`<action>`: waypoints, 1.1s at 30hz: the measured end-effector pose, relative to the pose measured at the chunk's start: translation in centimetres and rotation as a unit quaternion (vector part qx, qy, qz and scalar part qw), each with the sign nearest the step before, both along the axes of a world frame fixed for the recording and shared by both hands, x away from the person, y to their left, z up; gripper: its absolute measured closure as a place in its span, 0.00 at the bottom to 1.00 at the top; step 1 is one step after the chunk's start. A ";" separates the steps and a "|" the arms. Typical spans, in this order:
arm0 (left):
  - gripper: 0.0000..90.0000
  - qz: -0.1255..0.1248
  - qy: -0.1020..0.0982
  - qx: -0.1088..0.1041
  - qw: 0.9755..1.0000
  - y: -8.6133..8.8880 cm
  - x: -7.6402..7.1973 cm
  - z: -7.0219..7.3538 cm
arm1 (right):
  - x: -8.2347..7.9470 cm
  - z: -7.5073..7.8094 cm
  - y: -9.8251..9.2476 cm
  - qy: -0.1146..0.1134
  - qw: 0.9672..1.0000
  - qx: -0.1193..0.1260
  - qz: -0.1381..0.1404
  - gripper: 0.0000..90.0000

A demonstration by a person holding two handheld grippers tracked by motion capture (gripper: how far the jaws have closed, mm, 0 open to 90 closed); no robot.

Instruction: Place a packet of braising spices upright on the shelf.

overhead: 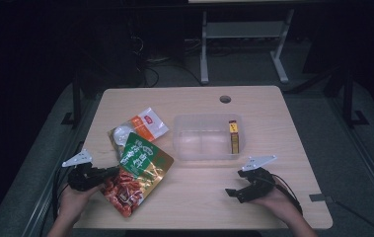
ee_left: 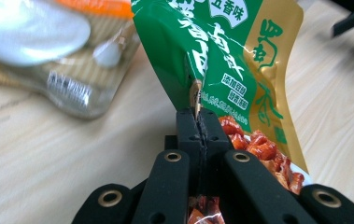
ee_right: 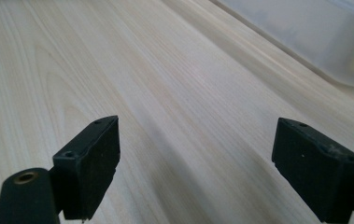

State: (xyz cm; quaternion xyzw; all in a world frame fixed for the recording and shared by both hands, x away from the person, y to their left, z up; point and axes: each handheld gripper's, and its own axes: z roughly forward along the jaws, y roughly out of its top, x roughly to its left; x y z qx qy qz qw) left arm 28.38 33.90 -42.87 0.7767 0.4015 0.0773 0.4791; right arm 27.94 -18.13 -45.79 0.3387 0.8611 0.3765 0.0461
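Observation:
A green and gold snack bag (overhead: 137,174) with red pieces pictured on it lies at the table's front left. My left gripper (overhead: 111,172) is shut on the bag's left edge. In the left gripper view the two black jaws meet on a fold of the green snack bag (ee_left: 221,60), pinched at my left gripper (ee_left: 198,120). My right gripper (overhead: 234,193) rests at the front right, jaws wide apart over bare wood. In the right gripper view my right gripper (ee_right: 195,161) has nothing between its pads.
An orange and white packet (overhead: 140,127) lies partly under the green bag's far end. A clear plastic tub (overhead: 190,144) stands mid-table with a yellow and brown box (overhead: 233,137) inside at its right. A round hole (overhead: 225,99) pierces the table's far side.

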 end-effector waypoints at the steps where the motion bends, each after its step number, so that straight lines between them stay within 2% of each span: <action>1: 1.00 0.000 -0.004 -0.003 1.000 -0.1 0.0 0.2 | 0.0 0.1 0.0 0.004 1.000 0.004 -0.003 0.17; 3: 1.00 0.000 -0.011 -0.013 1.000 -0.4 0.0 0.7 | 0.0 0.2 0.1 0.009 1.000 0.017 -0.005 0.17; 8: 1.00 0.003 -0.025 -0.034 0.999 -1.3 0.0 1.6 | 0.1 0.6 0.6 -0.003 0.999 0.042 -0.004 0.17; 11: 1.00 0.004 -0.036 -0.044 0.998 -2.1 0.0 2.0 | 0.0 0.9 1.0 -0.009 0.999 0.044 -0.003 0.17; 13: 1.00 0.005 -0.040 -0.053 0.998 -2.6 0.0 2.3 | 0.1 1.3 1.1 -0.014 0.998 0.054 -0.003 0.17; 18: 1.00 -0.005 -0.049 -0.069 0.996 -4.2 0.3 2.9 | 0.3 2.2 2.2 -0.023 0.996 0.086 0.005 0.17; 22: 1.00 -0.011 -0.054 -0.075 0.996 -5.6 0.7 3.1 | 0.7 2.8 3.6 -0.027 0.994 0.105 0.022 0.18; 26: 1.00 -0.022 -0.054 -0.078 0.995 -6.9 1.0 3.2 | 1.2 3.5 5.0 -0.039 0.992 0.116 0.038 0.18; 28: 1.00 -0.027 -0.056 -0.081 0.995 -7.5 1.0 3.3 | 1.5 3.9 5.7 -0.043 0.990 0.125 0.046 0.23; 30: 1.00 -0.029 -0.056 -0.089 0.994 -8.0 0.9 3.3 | 1.7 4.2 6.1 -0.048 0.989 0.128 0.049 0.24; 33: 1.00 -0.028 -0.055 -0.101 0.993 -8.8 0.8 3.3 | 2.3 4.7 6.7 -0.056 0.986 0.150 0.049 0.30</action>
